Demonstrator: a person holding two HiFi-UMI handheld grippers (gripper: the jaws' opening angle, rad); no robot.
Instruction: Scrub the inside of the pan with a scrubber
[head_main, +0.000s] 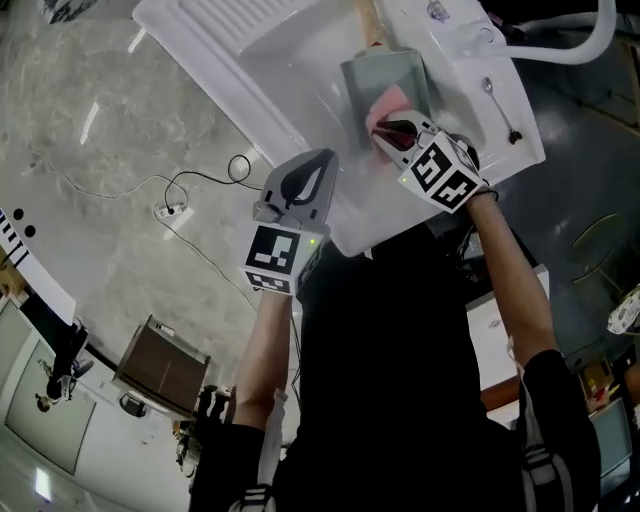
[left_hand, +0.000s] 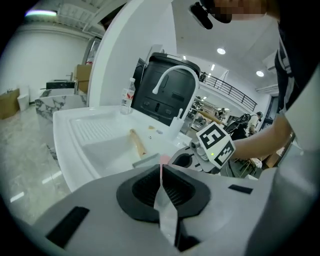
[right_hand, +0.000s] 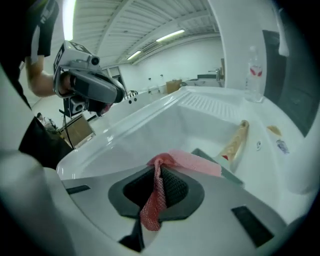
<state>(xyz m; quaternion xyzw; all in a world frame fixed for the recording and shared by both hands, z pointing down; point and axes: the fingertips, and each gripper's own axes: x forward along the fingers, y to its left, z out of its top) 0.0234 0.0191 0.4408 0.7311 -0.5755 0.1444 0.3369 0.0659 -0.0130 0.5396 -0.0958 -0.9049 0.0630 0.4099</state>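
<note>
Two handheld grippers are at a white sink with a ribbed drainboard (head_main: 205, 45). Nearest, the left gripper (head_main: 305, 182) (left_hand: 161, 175) sits over the sink's front rim, its jaws pressed together with nothing between them. Just beyond, the right gripper (head_main: 396, 133) (right_hand: 159, 172) is clamped on a pink mesh scrubber (head_main: 386, 102) (right_hand: 194, 162) whose free end lies on the grey rectangular pan (head_main: 364, 78) (right_hand: 230, 176). The pan rests in the basin, its wooden handle (head_main: 371, 24) (right_hand: 234, 143) pointing away. Farther off, a metal spoon (head_main: 499, 104) lies on the ledge.
</note>
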